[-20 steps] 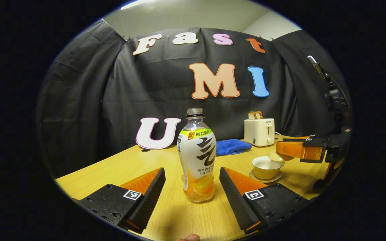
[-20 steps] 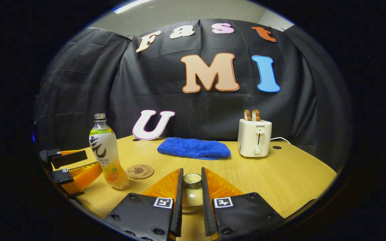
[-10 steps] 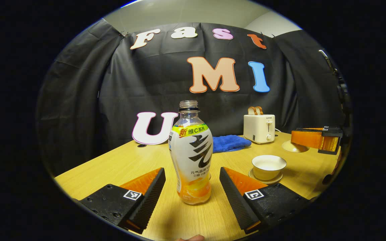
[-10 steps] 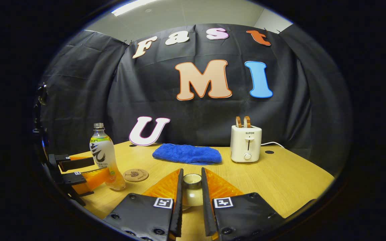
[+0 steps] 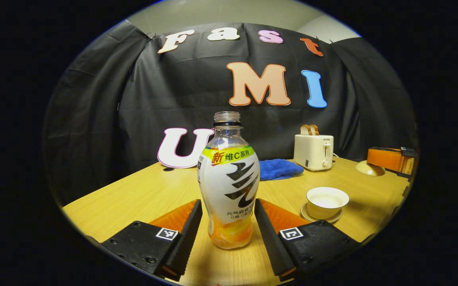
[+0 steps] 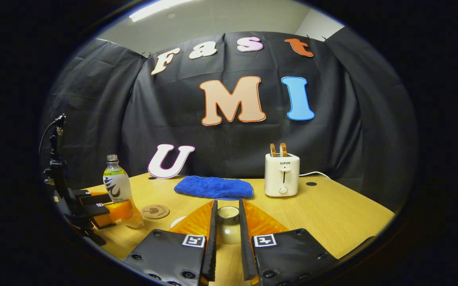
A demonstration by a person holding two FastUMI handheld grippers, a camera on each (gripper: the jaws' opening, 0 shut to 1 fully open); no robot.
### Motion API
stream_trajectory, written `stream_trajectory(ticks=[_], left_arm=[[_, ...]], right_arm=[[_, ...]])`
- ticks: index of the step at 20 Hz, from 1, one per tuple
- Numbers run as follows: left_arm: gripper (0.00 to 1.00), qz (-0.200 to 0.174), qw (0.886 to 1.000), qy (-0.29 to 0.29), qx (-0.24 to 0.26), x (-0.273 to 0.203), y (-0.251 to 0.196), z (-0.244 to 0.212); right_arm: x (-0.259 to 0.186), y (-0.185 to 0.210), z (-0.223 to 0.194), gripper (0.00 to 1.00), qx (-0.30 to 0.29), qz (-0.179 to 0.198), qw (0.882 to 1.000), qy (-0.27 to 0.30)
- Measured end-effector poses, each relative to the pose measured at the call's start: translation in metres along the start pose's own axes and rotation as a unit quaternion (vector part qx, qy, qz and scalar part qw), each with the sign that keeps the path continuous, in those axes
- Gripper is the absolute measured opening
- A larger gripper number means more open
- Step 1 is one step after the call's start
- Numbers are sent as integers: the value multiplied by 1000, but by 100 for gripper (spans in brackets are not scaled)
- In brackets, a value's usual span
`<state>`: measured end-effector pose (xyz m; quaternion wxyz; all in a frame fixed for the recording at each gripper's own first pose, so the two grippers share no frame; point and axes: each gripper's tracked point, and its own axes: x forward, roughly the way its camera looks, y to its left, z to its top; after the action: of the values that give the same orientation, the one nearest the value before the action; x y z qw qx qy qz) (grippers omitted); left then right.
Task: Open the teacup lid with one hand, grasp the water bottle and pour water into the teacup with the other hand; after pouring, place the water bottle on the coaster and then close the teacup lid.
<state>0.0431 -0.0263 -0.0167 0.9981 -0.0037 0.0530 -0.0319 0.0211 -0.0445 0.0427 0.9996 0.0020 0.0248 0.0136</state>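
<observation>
The uncapped water bottle stands on the wooden table between the fingers of my left gripper, which press against its lower sides. From the right gripper view, the bottle and left gripper are at far left, with the round coaster just right of them. The teacup sits uncovered on its saucer, right of the bottle. My right gripper is shut on the knob of the teacup lid. In the left gripper view the lid hangs low at far right, away from the cup.
A white toaster with bread slices stands at the back of the table, its cord trailing right. A folded blue cloth lies left of it. The table edge curves close on the right.
My left gripper moved in around the bottle and its fingers narrowed onto it. My right gripper carried the lid away from above the cup, to the right and back.
</observation>
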Motion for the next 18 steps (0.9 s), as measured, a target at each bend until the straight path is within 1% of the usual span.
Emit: stream_trajectory(ticks=[2, 3, 5, 8, 11, 12, 15, 16, 18], left_arm=[[74, -2, 1000, 4, 3, 6, -2, -2], [74, -3, 1000, 6, 4, 8, -2, -2], [68, -1, 1000, 7, 7, 10, -1, -1], [62, -5, 1000, 10, 11, 12, -3, -3], [58, -3, 1000, 14, 27, 13, -1, -3], [56, 5, 999, 14, 35, 15, 4, -2], [56, 25, 998, 21, 63, 18, 15, 1], [56, 24, 997, 22, 72, 20, 15, 2], [56, 22, 995, 24, 93, 22, 13, 7]], right_arm=[[-1, 2, 0, 30, -2, 4, 1000, 1], [0, 1, -1, 30, -2, 5, 1000, 2], [0, 0, -2, 30, -1, 5, 1000, 3], [0, -2, 0, 31, 2, 7, 1000, 3], [0, -8, 0, 30, 7, 7, 1000, 5], [-1, -11, 0, 30, 11, 6, 1000, 6], [0, -20, -3, 31, 22, -1, 1000, 12], [0, -23, -3, 29, 24, -4, 1000, 13], [0, -28, -1, 29, 27, -8, 1000, 11]])
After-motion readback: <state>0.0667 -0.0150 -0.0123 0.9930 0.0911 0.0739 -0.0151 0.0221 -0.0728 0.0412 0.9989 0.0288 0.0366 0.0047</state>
